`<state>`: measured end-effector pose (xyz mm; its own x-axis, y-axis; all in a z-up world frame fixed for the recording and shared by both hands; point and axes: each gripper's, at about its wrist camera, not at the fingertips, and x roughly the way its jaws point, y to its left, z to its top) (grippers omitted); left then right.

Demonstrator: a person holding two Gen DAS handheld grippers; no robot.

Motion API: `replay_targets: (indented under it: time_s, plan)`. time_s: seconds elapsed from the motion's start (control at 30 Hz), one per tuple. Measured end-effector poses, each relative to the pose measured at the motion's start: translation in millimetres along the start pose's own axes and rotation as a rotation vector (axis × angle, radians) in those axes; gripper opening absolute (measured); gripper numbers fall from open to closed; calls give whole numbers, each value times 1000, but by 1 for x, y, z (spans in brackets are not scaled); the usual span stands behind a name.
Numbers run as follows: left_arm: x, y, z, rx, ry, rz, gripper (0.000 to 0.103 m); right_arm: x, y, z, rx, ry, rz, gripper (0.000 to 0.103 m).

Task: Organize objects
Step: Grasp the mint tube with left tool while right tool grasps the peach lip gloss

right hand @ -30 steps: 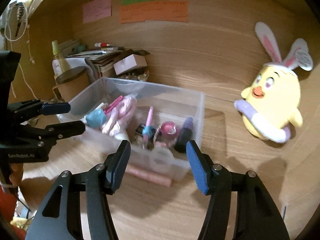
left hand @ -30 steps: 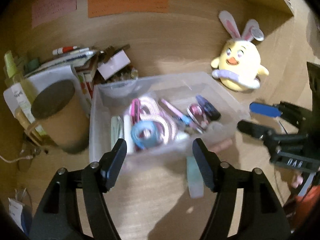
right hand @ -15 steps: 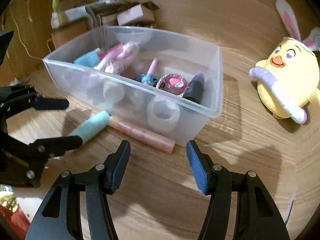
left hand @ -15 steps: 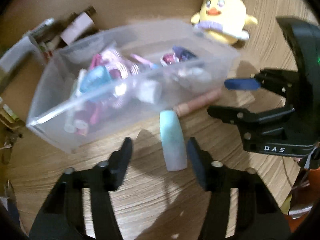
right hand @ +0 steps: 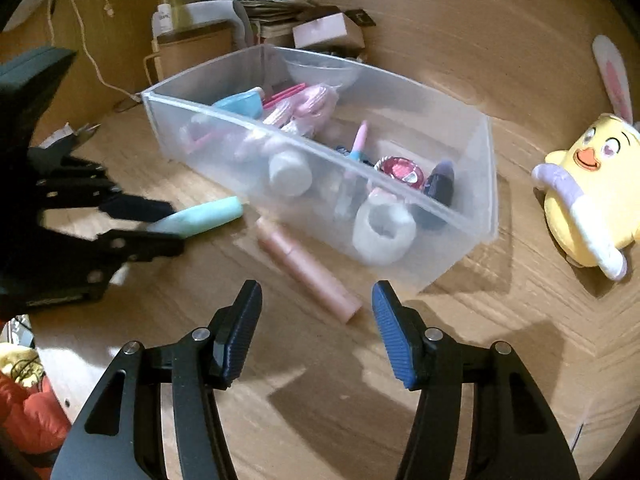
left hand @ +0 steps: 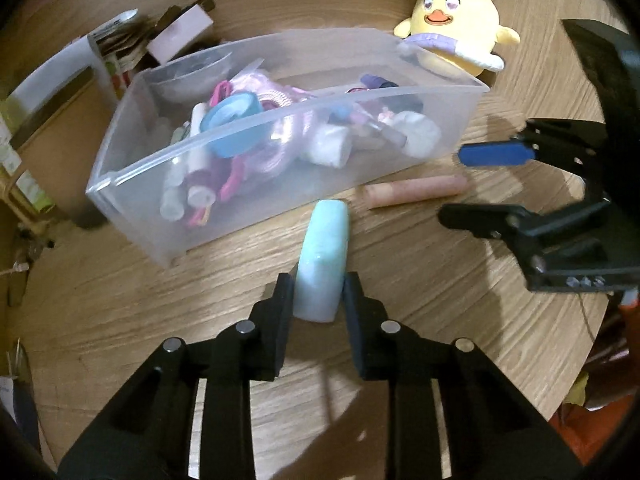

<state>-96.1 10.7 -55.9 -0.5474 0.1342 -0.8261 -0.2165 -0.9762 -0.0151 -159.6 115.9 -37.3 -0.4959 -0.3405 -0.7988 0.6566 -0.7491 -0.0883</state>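
Note:
A clear plastic bin [left hand: 256,176] holds several small cosmetics and hair items; it also shows in the right wrist view [right hand: 472,184]. A mint-green tube [left hand: 324,264] lies on the wooden table in front of the bin. My left gripper [left hand: 318,300] is shut on the tube's near end; the right wrist view shows this too [right hand: 160,224], with the tube [right hand: 208,212] sticking out. A pink tube [right hand: 304,268] lies beside the bin, also in the left wrist view [left hand: 416,194]. My right gripper [right hand: 316,332] is open just before the pink tube's near end.
A yellow chick plush with bunny ears [right hand: 592,196] sits right of the bin. Books, a pink box [right hand: 328,32], a round wooden container [right hand: 192,52] and a green bottle [right hand: 168,4] stand behind the bin. A cable [right hand: 100,68] lies at the left.
Both grippers dropped toward the table. My left gripper moved forward and closed on the mint-green tube. My right gripper came nearer the pink tube and stayed open.

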Motion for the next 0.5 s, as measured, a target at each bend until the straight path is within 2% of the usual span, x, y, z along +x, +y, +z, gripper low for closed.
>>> replay_targets:
  time_s: [0.1,0.2,0.27,0.33,0.37,0.43,0.5]
  plan:
    - [1,0,1,-2,0,4,33,16,-1,7,13,30,16,54]
    - [5,-5,6,15,-5,16,34,22,0,10,39,47,71,54]
    - [7,-5,10,15,-10,10,34,20,1,9,42,44,75,48]
    - [9,-5,12,10,-22,11,34,15,6,7,33,36,75,36]
    - [9,-5,12,7,-24,11,31,12,9,4,31,32,76,31]
    - [9,-6,11,4,-29,15,24,6,14,-1,28,27,83,17]
    - [7,-5,11,-12,-38,23,24,2,17,-5,47,21,100,14]
